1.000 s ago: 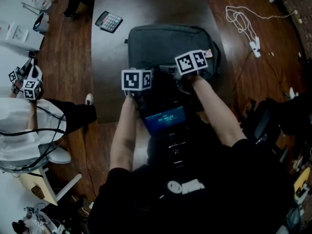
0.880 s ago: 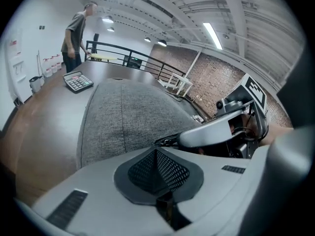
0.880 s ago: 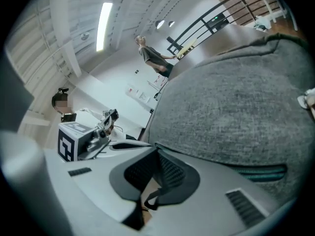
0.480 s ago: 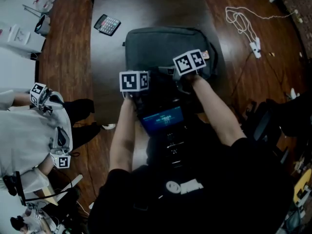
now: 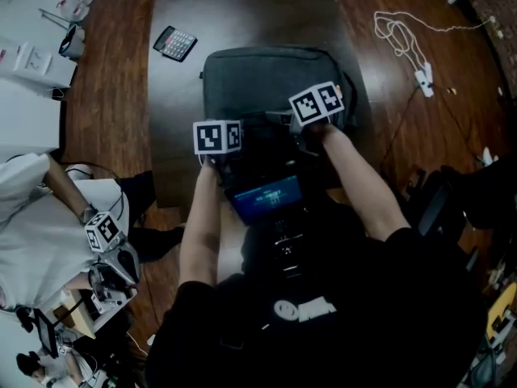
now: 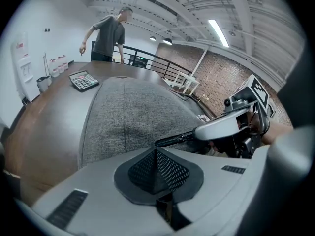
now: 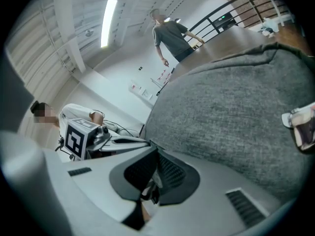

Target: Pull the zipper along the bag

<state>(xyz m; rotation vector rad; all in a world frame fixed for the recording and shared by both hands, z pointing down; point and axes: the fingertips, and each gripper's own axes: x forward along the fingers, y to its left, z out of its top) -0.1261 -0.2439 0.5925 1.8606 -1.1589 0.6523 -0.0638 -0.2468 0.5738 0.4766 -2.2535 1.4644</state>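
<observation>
A grey fabric bag (image 5: 258,79) lies on the dark table (image 5: 178,136); it fills the left gripper view (image 6: 128,112) and the right gripper view (image 7: 231,107). Its black zipper (image 6: 172,139) runs along the near edge. My right gripper (image 7: 147,193) is shut on the zipper pull, which shows as a small metal piece between the pads. In the head view the right gripper (image 5: 287,121) sits at the bag's near right. My left gripper (image 6: 157,154) is shut, with a dark fold of the bag in its slot; in the head view the left gripper (image 5: 222,145) is at the near left edge.
A calculator (image 5: 175,43) lies beyond the bag to the left. A white cable (image 5: 400,35) is on the floor at the right. A person in white (image 5: 40,241) holding marker-cube grippers stands at my left. Another person (image 6: 110,33) stands at the table's far end.
The person in white at the left has walked towards the near side. My left gripper and the bag's left edge have edged a little left. The right gripper holds its place.
</observation>
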